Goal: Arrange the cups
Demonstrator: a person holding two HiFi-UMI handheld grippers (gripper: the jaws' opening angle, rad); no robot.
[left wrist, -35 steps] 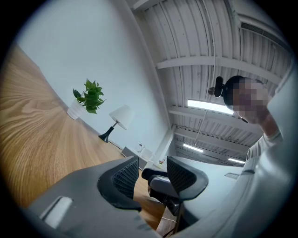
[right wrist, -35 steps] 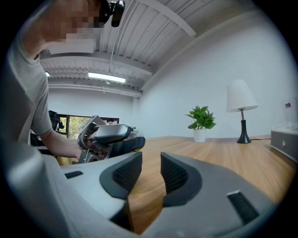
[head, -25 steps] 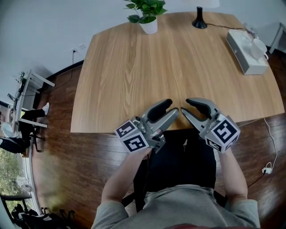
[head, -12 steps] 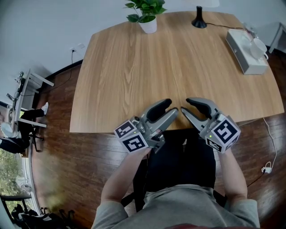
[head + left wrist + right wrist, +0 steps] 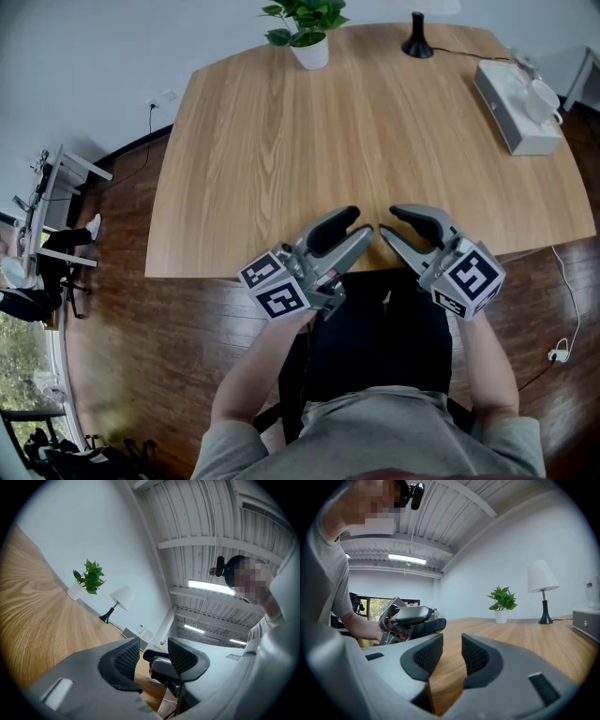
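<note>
No cup stands on the bare wooden table (image 5: 281, 141). The only cup-like thing is a white object (image 5: 542, 97) lying on a white box (image 5: 511, 112) at the far right edge; I cannot tell what it is. My left gripper (image 5: 356, 228) and right gripper (image 5: 388, 221) hover at the table's near edge, tips turned toward each other and a little apart. In the left gripper view the left gripper (image 5: 152, 646) stands open with nothing between its pads. The right gripper (image 5: 452, 641) shows a narrower gap, also with nothing in it.
A potted plant (image 5: 309, 37) and a black lamp base (image 5: 418, 42) stand at the table's far edge. A cable (image 5: 562, 347) lies on the dark wooden floor at the right. Folding racks (image 5: 56, 216) stand at the left.
</note>
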